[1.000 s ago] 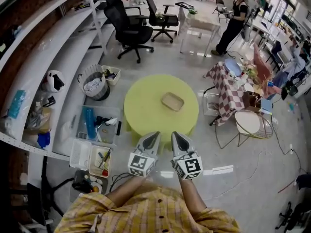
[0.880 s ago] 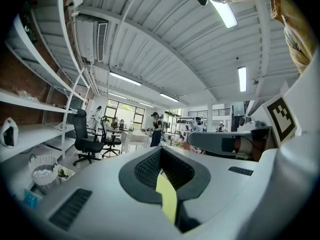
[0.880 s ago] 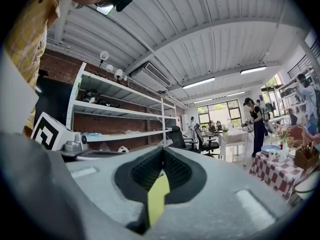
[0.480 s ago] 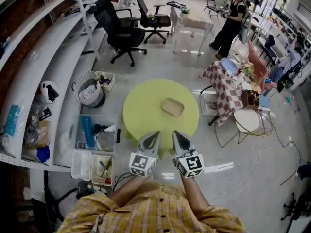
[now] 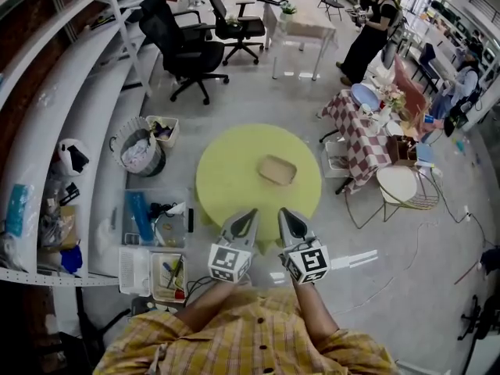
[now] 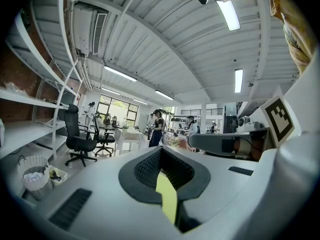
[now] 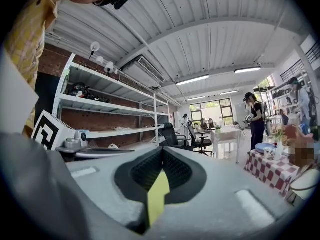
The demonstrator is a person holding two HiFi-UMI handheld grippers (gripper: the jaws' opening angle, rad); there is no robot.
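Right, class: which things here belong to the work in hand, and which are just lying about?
In hand: left tongs and right tongs, both shut and empty, by the near edge of the yellow table; tan tray on it.
Lying about: black chair, bin, checked cloth, white stool.

No words, numbers or brand names can be read anywhere. The cube [image 5: 229, 262] on the left gripper [image 5: 249, 215] shows only a black and white square pattern, not letters. The cube [image 5: 306, 262] on the right gripper [image 5: 284, 214] shows the same kind of pattern. The things on the shelves [image 5: 78, 92] are too small and blurry to read.
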